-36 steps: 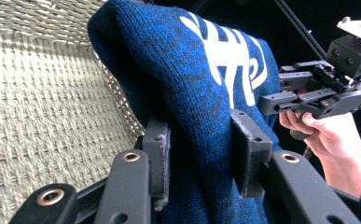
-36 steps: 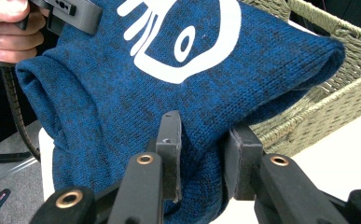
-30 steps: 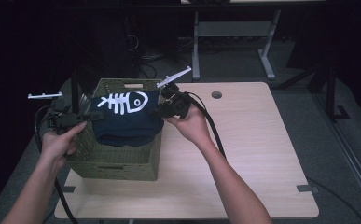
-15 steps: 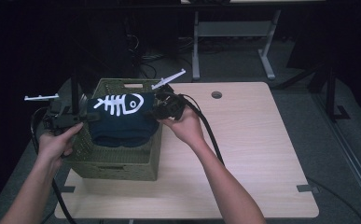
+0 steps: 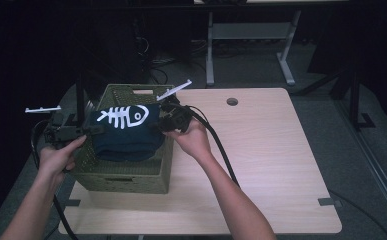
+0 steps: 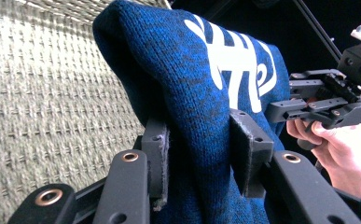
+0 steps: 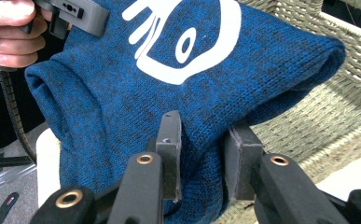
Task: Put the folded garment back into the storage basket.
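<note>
Item: folded blue knit garment with white fishbone print (image 5: 125,131), held over green woven basket (image 5: 131,172) | left gripper (image 6: 199,154), right gripper (image 7: 201,149): each clamped on a fold | handling: keep both ends level, lower evenly.

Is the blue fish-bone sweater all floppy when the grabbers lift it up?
Probably floppy: the sweater sags between the left gripper and the right gripper over the basket. It looks soft, since the knit bunches into folds between the jaws. It likely won't slip, because the fuzzy fabric is squeezed tight there.
</note>
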`<control>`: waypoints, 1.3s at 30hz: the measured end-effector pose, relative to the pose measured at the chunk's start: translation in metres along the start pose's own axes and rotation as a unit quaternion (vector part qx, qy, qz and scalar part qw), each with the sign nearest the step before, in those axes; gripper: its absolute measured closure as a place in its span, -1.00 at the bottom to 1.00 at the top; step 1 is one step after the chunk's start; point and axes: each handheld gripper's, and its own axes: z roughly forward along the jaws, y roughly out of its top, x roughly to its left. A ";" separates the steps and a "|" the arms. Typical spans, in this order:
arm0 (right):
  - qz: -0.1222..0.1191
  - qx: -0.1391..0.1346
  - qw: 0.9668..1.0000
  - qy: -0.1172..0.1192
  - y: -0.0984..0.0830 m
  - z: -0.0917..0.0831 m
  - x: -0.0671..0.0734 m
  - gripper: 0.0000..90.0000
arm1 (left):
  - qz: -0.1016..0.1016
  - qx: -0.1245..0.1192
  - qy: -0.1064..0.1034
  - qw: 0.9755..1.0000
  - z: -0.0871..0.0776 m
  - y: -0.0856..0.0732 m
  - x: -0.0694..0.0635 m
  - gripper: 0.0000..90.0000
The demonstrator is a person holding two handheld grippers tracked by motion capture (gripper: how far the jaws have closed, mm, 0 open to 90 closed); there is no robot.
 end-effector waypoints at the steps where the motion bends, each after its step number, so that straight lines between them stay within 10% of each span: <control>1: 0.000 0.000 1.000 0.000 0.000 0.000 0.000 0.56 | -0.002 0.000 0.000 1.000 -0.001 -0.001 0.002 0.38; 39: 0.017 0.012 1.000 -0.017 -0.026 0.038 -0.001 0.54 | -0.028 0.016 0.049 0.998 0.017 -0.010 0.024 0.30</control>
